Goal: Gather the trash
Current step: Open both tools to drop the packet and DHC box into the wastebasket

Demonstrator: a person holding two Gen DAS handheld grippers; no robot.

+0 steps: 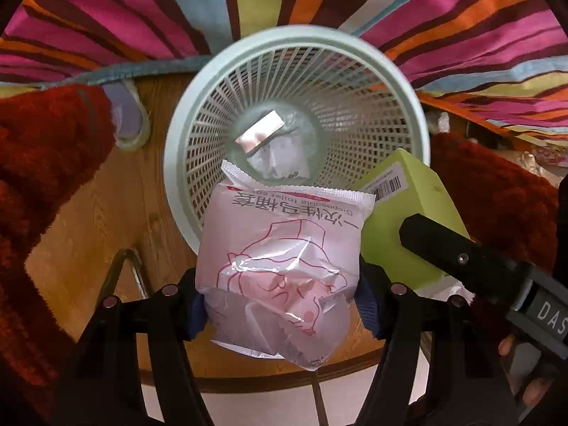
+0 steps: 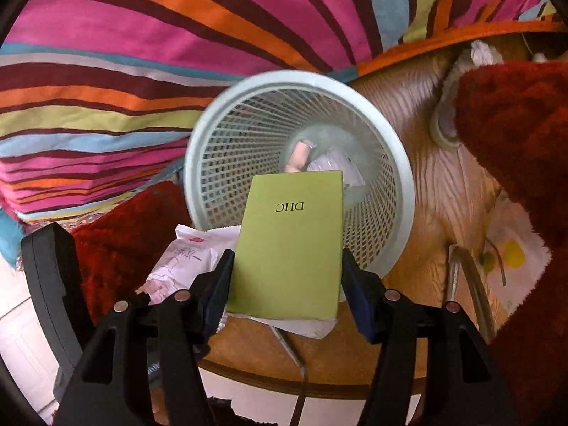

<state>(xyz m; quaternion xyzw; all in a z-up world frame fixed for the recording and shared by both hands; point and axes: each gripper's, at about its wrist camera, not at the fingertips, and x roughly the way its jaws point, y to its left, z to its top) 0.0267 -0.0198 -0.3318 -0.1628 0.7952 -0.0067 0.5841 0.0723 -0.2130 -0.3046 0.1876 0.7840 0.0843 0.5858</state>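
Observation:
A pale mesh wastebasket (image 1: 184,163) (image 2: 397,184) stands on a wooden floor, with a pink wrapper (image 1: 261,131) and crumpled plastic at its bottom. My left gripper (image 1: 280,305) is shut on a pink-and-white plastic packet (image 1: 284,248), held above the basket's near rim. My right gripper (image 2: 287,294) is shut on a green DHC box (image 2: 291,245), also over the near rim. In the left wrist view the green box (image 1: 408,220) and the right gripper's finger show at the right. The packet (image 2: 184,259) shows at the left in the right wrist view.
A striped, multicoloured bedcover (image 1: 142,10) (image 2: 124,71) hangs behind the basket. Red fluffy sleeves or fabric (image 1: 42,177) (image 2: 514,142) flank both sides. A metal chair leg (image 2: 472,284) and a torn white wrapper (image 2: 511,259) lie on the floor at the right.

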